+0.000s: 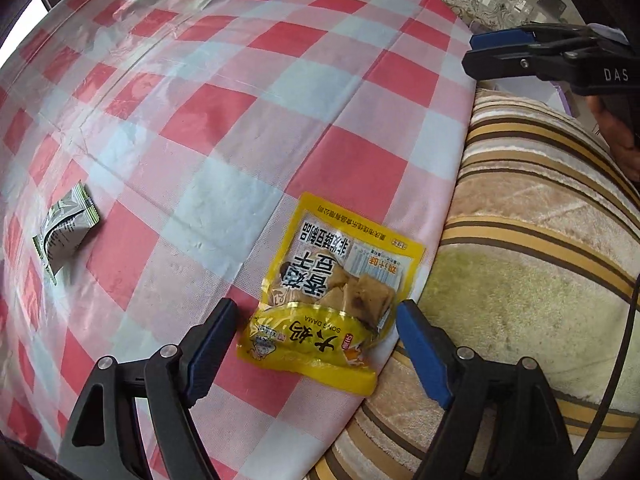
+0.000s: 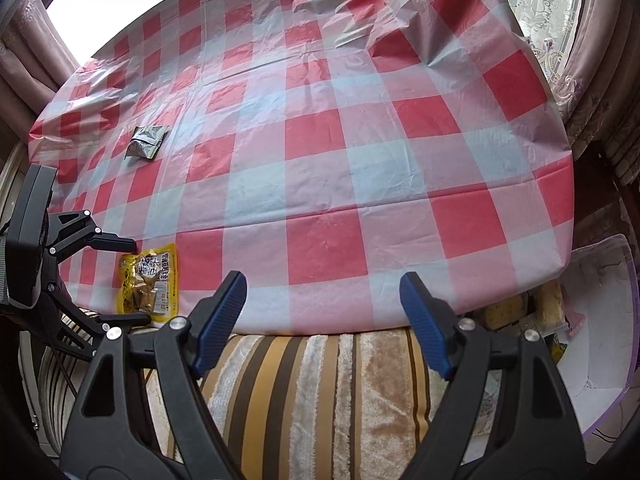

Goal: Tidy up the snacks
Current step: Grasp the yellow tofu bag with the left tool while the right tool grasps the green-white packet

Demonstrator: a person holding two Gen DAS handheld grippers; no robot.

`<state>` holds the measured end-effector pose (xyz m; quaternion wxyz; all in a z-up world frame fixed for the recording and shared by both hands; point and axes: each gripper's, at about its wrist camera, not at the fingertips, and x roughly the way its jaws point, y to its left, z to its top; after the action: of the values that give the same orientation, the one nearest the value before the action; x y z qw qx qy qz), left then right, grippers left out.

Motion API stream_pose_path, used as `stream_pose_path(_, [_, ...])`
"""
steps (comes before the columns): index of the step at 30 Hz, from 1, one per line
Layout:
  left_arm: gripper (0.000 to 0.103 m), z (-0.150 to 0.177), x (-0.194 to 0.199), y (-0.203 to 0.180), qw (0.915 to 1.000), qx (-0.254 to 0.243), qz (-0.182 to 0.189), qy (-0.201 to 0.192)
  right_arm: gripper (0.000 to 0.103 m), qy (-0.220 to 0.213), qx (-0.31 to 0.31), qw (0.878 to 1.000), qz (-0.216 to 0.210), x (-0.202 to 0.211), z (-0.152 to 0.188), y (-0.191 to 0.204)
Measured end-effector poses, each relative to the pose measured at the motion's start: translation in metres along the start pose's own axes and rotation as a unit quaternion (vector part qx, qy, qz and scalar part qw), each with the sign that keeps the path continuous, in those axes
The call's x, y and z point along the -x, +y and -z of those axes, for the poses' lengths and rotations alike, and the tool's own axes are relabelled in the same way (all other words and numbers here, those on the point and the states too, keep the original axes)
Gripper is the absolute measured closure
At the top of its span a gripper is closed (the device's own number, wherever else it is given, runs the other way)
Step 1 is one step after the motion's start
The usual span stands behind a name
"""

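A yellow snack packet lies flat at the near edge of the red-and-white checked tablecloth. My left gripper is open, its blue-padded jaws on either side of the packet's near end, not closed on it. The right wrist view shows the same packet between the left gripper's jaws. A small silver-green snack packet lies far left on the cloth; it also shows in the right wrist view. My right gripper is open and empty over the table's near edge. It appears at the upper right of the left wrist view.
A striped plush cushion lies against the table's near edge, below both grippers. A white container with more yellow snack packets sits low at the right beside the table. Curtains hang behind the table.
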<state>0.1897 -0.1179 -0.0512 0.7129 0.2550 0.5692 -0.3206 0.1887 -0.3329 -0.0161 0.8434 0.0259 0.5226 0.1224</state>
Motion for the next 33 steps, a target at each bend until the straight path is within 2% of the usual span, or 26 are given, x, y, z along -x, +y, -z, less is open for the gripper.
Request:
stream_pose_path(4, [0.018,-0.003,-0.004,0.005,0.9993,-0.037,0.003,0.009,0.022,0.005,0.001,1.000,0.000,-0.003,-0.002,0.002])
stream_pose_path(8, [0.020,-0.009,-0.007,0.005,0.9991,-0.041,-0.003,0.005,0.022,0.004,0.004,1.000,0.001,-0.004,-0.004,0.006])
stream_pose_path(9, [0.021,-0.009,-0.006,0.006,0.9993,-0.037,-0.004,0.001,0.022,0.005,0.005,1.000,0.002,-0.005,-0.004,0.007])
stream_pose_path(10, [0.026,-0.008,-0.005,0.007,0.9995,-0.031,-0.005,-0.004,0.022,0.006,0.006,1.000,0.002,-0.006,-0.005,0.008])
stream_pose_path(11, [0.034,-0.006,-0.002,0.010,0.9997,-0.021,-0.006,-0.011,0.022,0.008,0.007,1.000,0.002,-0.007,-0.006,0.009])
stream_pose_path(13, [0.040,-0.002,0.001,0.017,0.9997,0.006,-0.010,-0.019,0.022,0.008,0.012,1.000,0.003,-0.009,-0.008,0.011])
stream_pose_path(21, [0.044,0.015,0.005,0.019,0.9939,0.089,-0.040,-0.050,0.022,-0.007,0.038,0.999,0.002,-0.016,-0.025,0.036])
stream_pose_path(26, [0.045,0.032,0.009,0.032,0.9798,0.177,-0.066,-0.066,0.022,-0.032,0.053,0.998,-0.001,-0.023,-0.045,0.060])
stream_pose_path(29, [0.045,0.035,0.009,0.047,0.9657,0.238,-0.080,-0.067,0.022,-0.046,0.069,0.997,-0.005,-0.031,-0.058,0.078])
stream_pose_path(33, [0.045,0.054,0.012,0.070,0.9439,0.309,-0.075,-0.088,0.019,-0.056,0.106,0.993,-0.012,-0.046,-0.071,0.109])
